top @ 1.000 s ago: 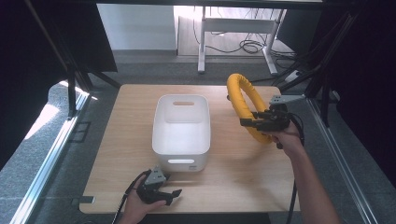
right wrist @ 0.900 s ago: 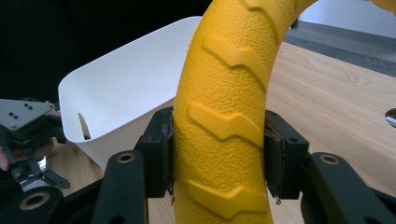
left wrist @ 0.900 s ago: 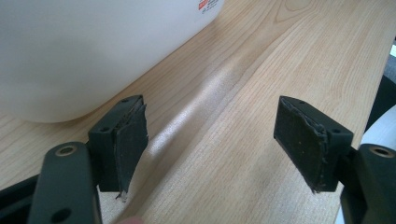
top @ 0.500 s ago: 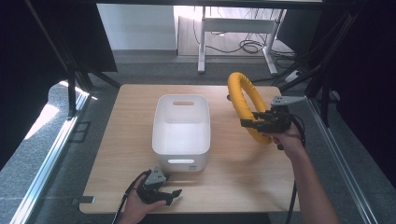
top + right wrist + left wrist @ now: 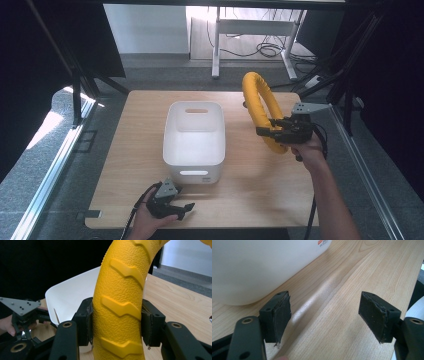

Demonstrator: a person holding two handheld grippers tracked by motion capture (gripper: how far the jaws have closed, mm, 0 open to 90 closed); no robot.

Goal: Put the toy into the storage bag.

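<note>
The right gripper [image 5: 270, 132] clamps the yellow ring [image 5: 260, 107] by its lower rim, both pads pressed to the ribbed tread (the right gripper view shows this plainly), and holds it upright above the table [image 5: 250, 190], just right of the white bin [image 5: 194, 137]. The left gripper [image 5: 181, 210] rests at the table's near edge, jaws wide and empty, beside the bin's near wall.

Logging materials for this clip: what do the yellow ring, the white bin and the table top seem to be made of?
Yellow ring: probably rubber or soft plastic, matte, with a pebbled skin and raised tread-like ridges. White bin: looks like moulded plastic, smooth with a slight sheen, rounded corners and cut-out handle slots. Table top: light wood or wood-look laminate, judging by the grain lines; which one cannot be told.
</note>
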